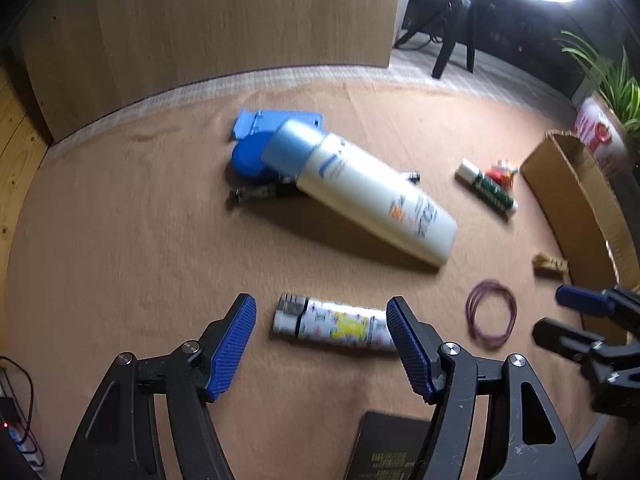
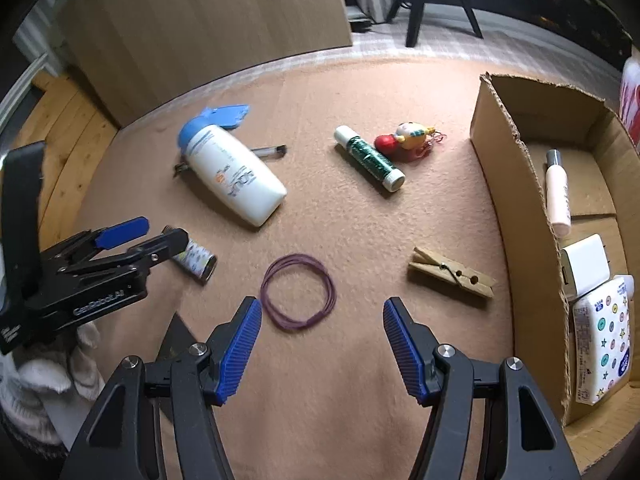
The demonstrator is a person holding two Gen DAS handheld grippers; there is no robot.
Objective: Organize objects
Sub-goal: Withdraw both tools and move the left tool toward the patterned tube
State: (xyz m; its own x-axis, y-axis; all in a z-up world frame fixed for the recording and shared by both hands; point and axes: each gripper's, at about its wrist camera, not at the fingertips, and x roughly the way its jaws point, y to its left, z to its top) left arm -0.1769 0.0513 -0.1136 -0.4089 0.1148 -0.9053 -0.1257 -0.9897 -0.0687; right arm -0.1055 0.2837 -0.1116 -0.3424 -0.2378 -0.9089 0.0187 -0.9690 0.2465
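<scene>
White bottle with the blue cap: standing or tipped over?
Tipped over. The white bottle lies on its side on the mat, cap end resting on a blue item.

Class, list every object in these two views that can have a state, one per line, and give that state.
Left tool: open, patterned tube lying between its pads, untouched.
Right tool: open, empty.
White bottle: on its side, blue cap on.
Green glue stick: lying, capped.
Rubber bands: flat, loose.
Clothespin: closed, lying.
Cardboard box: open, partly filled.
</scene>
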